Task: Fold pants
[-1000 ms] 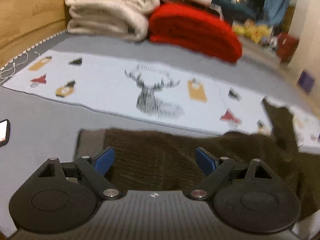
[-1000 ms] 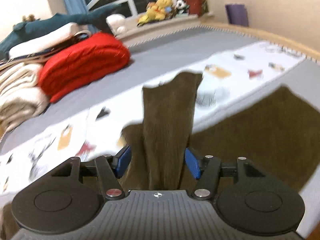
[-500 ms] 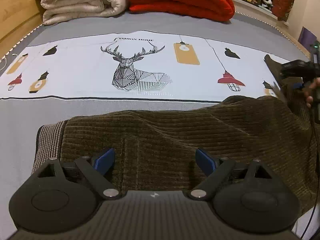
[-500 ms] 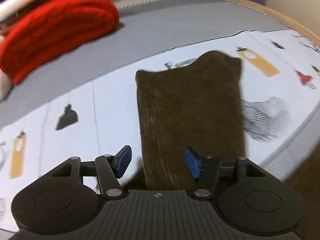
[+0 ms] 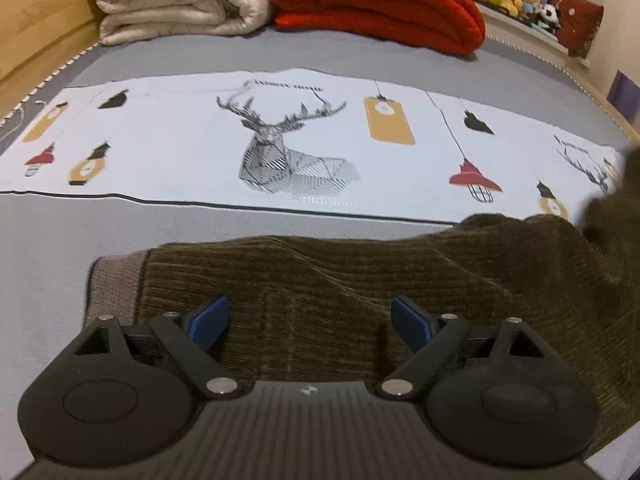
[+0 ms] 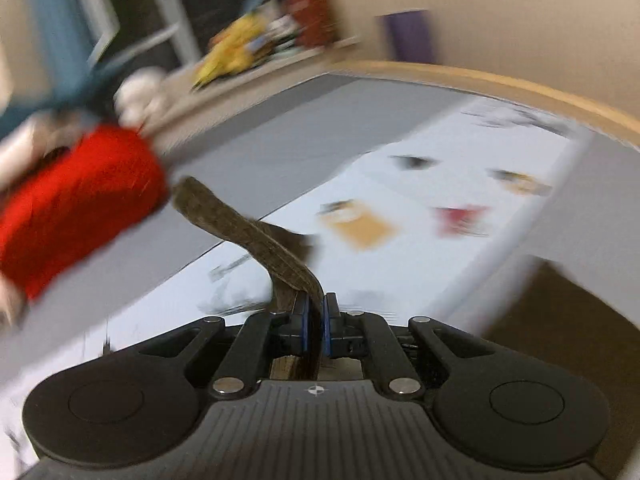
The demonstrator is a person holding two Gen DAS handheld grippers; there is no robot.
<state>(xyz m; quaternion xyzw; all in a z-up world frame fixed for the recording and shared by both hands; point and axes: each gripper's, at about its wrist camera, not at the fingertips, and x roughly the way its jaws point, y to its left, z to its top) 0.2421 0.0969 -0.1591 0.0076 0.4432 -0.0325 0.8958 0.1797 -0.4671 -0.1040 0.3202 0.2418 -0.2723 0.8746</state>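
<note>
1. Clamping a strip of the pants (image 6: 256, 236), the right gripper (image 6: 315, 320) is holding cloth between its blue pads, which are pressed tight on it at the lower middle of the frame; the strip is rising toward the upper left, and the view is blurred.
2. Hovering over the pants (image 5: 320, 300) with jaws spread wide, the left gripper (image 5: 310, 320) is gripping nothing; the waistband end is lying at the lower left of its frame.
3. Spreading across the lower half of that frame, the brown cloth is lying on the bed (image 5: 60, 240), partly over a printed sheet (image 5: 180, 148).
4. Doing this well probably means keeping the right grip firm, carrying the leg low and level, and pinning the waist end with the left so the body is not dragging.
</note>
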